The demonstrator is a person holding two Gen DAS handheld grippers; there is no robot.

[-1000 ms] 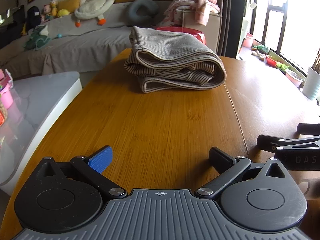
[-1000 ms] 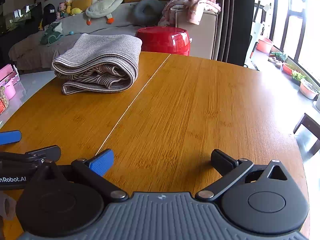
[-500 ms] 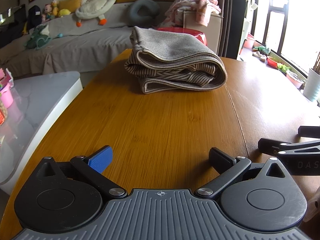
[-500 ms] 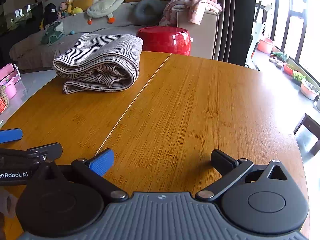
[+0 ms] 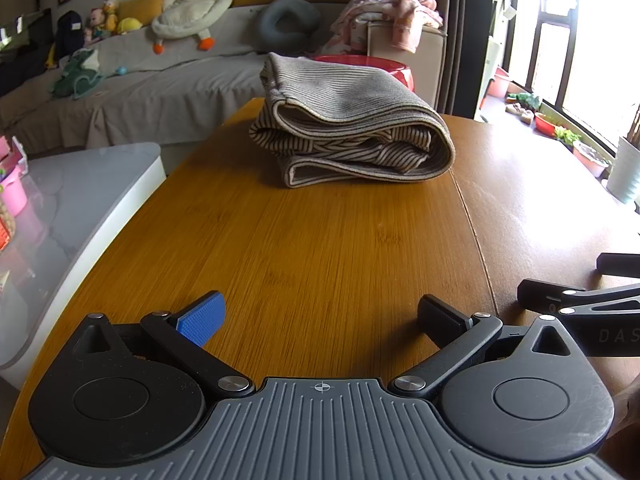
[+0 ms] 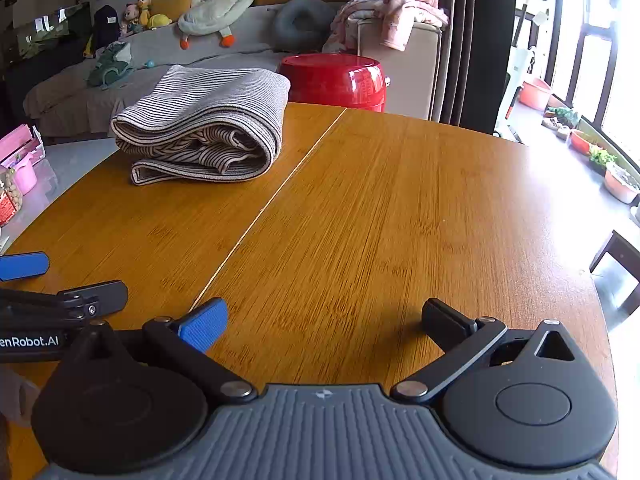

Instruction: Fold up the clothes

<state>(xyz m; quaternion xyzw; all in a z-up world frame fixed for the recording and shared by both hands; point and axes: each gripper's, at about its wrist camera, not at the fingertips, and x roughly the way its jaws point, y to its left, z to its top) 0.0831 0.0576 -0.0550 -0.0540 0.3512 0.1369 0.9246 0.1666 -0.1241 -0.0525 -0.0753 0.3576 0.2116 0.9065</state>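
A striped knit garment, ribbed and soft, lies folded into a thick rounded bundle at 12 o'clock on the counter, a warm bamboo-grained top with a thin seam running through it. Behind it stand a glossy red drum-shaped stool and a grey-covered sofa carrying a white plush duck. At 3 o'clock, windows let in bright light. The left gripper and right gripper hover side by side low over the near counter, jaws spread wide, holding nothing, well apart from the garment.
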